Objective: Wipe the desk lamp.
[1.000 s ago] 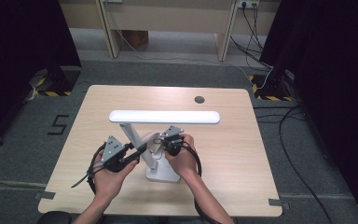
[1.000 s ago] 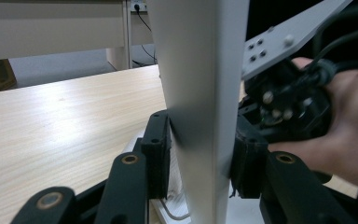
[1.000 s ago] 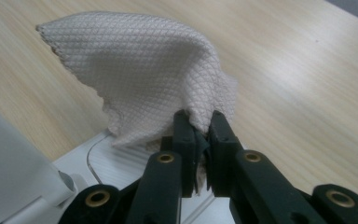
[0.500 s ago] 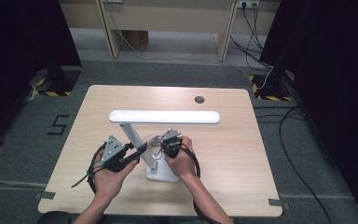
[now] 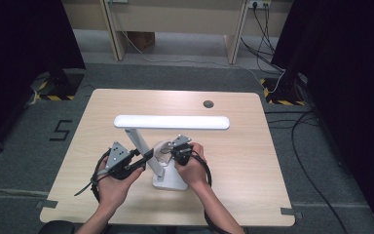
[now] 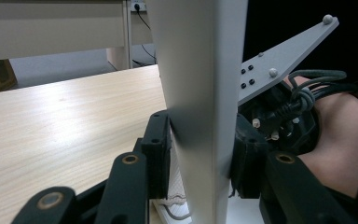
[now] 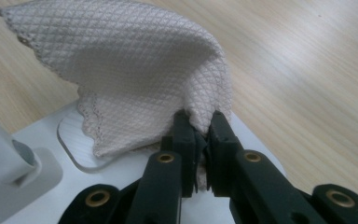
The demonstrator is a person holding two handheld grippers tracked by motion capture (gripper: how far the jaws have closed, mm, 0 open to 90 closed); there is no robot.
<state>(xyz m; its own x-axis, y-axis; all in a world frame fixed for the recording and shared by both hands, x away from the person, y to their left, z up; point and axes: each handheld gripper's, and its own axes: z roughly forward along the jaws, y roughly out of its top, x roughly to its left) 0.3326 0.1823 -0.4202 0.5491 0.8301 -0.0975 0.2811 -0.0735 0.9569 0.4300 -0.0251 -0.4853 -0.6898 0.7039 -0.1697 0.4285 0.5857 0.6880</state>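
we hold the left gripper (image 5: 148, 156) with its jaws clamped on the slanted white stem (image 6: 200, 102) of the desk lamp (image 5: 171, 122), one black pad pressed against each side of it, the jaws standing about half apart to take the stem's width. our right gripper (image 7: 200, 135) has its jaws nearly together, pinching a fold of the cream quilted cloth (image 7: 135, 79), which rises in a peak above the lamp's white base (image 7: 28, 200) and drapes down onto it.

in the high view the lamp stands on the near half of the wooden surface (image 5: 253, 161), its base (image 5: 171, 181) between our two hands and its long light bar (image 5: 171, 122) lying level above and beyond them. the left gripper is just left of the stem (image 5: 143, 148), the right gripper (image 5: 177, 152) just right of it, over the base. there the cloth (image 5: 163, 148) is only a small pale patch beside the stem.

the right gripper view gives the cloth's diamond weave and stitched edge, and a clear round disc (image 7: 81, 144) on the base under it. the left gripper view shows the pads' contact on the stem, and behind the stem our right hand (image 6: 340, 140) with its grey plate and cable.

we count one lamp, one cloth, two grippers, and one dark round hole (image 5: 208, 104) in the surface beyond the light bar.
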